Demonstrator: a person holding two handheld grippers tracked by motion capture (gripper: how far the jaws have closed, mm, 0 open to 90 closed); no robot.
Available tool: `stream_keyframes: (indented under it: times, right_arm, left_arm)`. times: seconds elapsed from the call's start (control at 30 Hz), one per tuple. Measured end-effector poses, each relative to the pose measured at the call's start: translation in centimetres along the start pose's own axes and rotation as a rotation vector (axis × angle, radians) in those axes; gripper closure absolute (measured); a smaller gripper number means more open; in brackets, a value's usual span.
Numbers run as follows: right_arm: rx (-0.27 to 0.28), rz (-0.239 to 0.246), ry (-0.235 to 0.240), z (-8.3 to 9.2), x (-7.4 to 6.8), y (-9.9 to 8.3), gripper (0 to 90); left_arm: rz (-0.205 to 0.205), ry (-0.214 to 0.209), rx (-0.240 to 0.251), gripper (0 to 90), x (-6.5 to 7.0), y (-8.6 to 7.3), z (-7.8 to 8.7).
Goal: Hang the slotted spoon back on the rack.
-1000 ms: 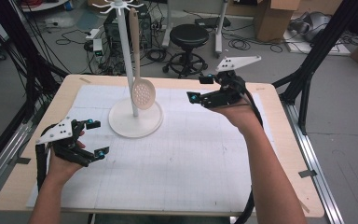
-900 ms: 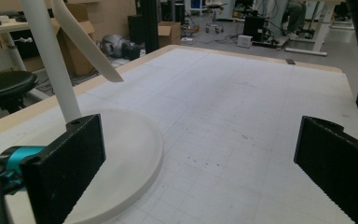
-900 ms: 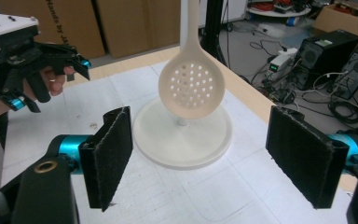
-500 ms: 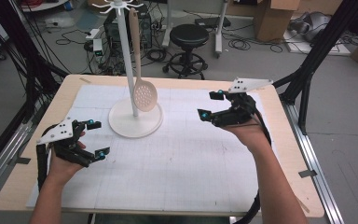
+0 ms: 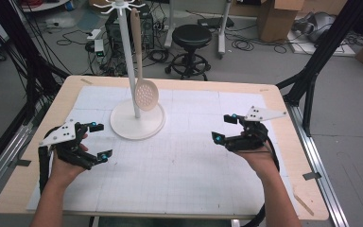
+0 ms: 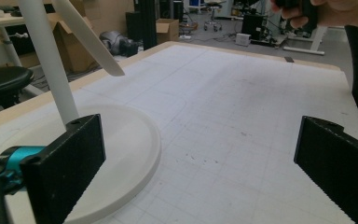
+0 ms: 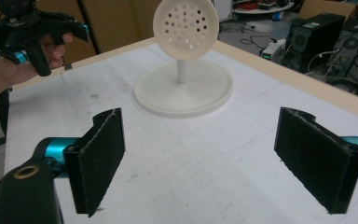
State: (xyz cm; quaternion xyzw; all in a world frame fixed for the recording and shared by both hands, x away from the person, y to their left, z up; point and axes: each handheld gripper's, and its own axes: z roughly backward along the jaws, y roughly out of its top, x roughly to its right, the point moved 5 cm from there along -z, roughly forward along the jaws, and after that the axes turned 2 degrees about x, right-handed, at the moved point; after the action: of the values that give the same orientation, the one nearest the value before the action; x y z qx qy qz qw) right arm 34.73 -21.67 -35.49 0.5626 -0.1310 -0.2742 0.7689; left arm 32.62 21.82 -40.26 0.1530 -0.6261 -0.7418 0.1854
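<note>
A cream slotted spoon [image 5: 143, 90] hangs from the top hooks of a white stand [image 5: 137, 120] at the table's back left, its perforated bowl [image 7: 185, 21] just above the round base [image 7: 184, 91]. My left gripper [image 5: 97, 140] rests at the table's left side, open and holding nothing, with the base [image 6: 121, 154] just beyond its jaws. My right gripper [image 5: 223, 127] is at the right of the table, open and holding nothing, its jaws facing the stand. In the right gripper view the left gripper [image 7: 32, 35] appears at the far left.
A white gridded mat [image 5: 179, 161] covers the wooden table [image 5: 283, 142]. Behind the table stand a black stool [image 5: 192, 38], cables and cardboard boxes [image 5: 274, 14]. A black frame leg [image 5: 312, 71] rises at the right.
My right gripper has pulled back from the far right of the table toward the near side and sits lower. The left gripper has stayed where it was.
</note>
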Motion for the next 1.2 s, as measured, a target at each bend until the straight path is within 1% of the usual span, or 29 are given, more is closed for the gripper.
stream_keyframes:
  times: [0.1,0.13,0.17,0.27,0.3,0.37,0.43,0.5,0.57,0.63,0.7,0.73,0.8,0.87,0.93,1.1,1.2]
  right_arm:
    - [0.021,-0.022,-0.009,0.3,0.1,-1.4,15.4]
    - [0.018,-0.030,-0.013,0.3,0.1,-1.8,14.7]
    - [0.022,-0.026,-0.023,0.4,0.1,-2.1,14.7]
    - [0.025,-0.020,-0.030,0.3,-0.2,-3.0,14.2]
    - [0.018,-0.024,-0.027,0.2,-0.4,-3.4,13.8]
    - [0.002,-0.009,-0.032,0.1,-0.6,-4.1,13.2]
    - [-0.020,-0.006,-0.034,-0.1,-0.7,-4.7,11.9]
    - [-0.035,0.004,-0.048,-0.1,-0.6,-5.1,11.7]
    - [-0.032,-0.005,-0.041,-0.2,-0.5,-5.4,11.5]
    - [-0.040,-0.005,-0.055,-0.2,-0.4,-5.9,11.4]
    - [-0.042,-0.019,-0.055,-0.4,-0.3,-6.6,11.3]
    - [-0.044,-0.022,-0.067,-0.6,-0.3,-7.1,11.4]
    - [-0.049,-0.046,-0.063,-0.9,-0.3,-7.7,10.8]
    - [-0.061,-0.040,-0.082,-1.1,-0.2,-7.9,10.8]
    - [-0.052,-0.043,-0.083,-1.0,-0.1,-8.0,10.8]
    - [-0.054,-0.058,-0.099,-0.7,0.1,-8.3,10.8]
    - [-0.042,-0.070,-0.103,-0.5,0.4,-8.3,10.8]
  left_arm:
    - [0.002,-0.001,0.000,2.4,0.0,0.0,-0.1]
    - [0.004,-0.001,-0.001,2.4,0.0,-0.1,-0.1]
    - [0.003,-0.001,-0.002,2.5,0.0,-0.1,-0.1]
    - [0.007,-0.005,-0.009,2.5,0.0,-0.3,-0.2]
    - [0.006,-0.005,-0.010,2.5,0.0,-0.3,-0.2]
    - [0.009,-0.008,-0.010,2.4,0.1,-0.4,-0.4]
    - [0.008,-0.012,-0.011,2.5,0.1,-0.4,-0.5]
    - [0.008,-0.015,-0.012,2.4,0.1,-0.5,-0.6]
    - [0.008,-0.019,-0.012,2.4,0.1,-0.5,-0.8]
    - [0.011,-0.022,-0.017,2.5,0.1,-0.6,-0.9]
    - [0.011,-0.026,-0.022,2.5,0.2,-0.6,-1.0]
    - [0.011,-0.028,-0.021,2.4,0.2,-0.6,-1.1]
    - [0.014,-0.029,-0.023,2.4,0.2,-0.7,-1.2]
    - [0.015,-0.032,-0.024,2.4,0.1,-0.8,-1.2]
    - [0.017,-0.034,-0.024,2.4,0.1,-0.8,-1.2]
    - [0.015,-0.038,-0.022,2.4,0.2,-0.8,-1.4]
    - [0.015,-0.040,-0.025,2.4,0.3,-0.8,-1.4]
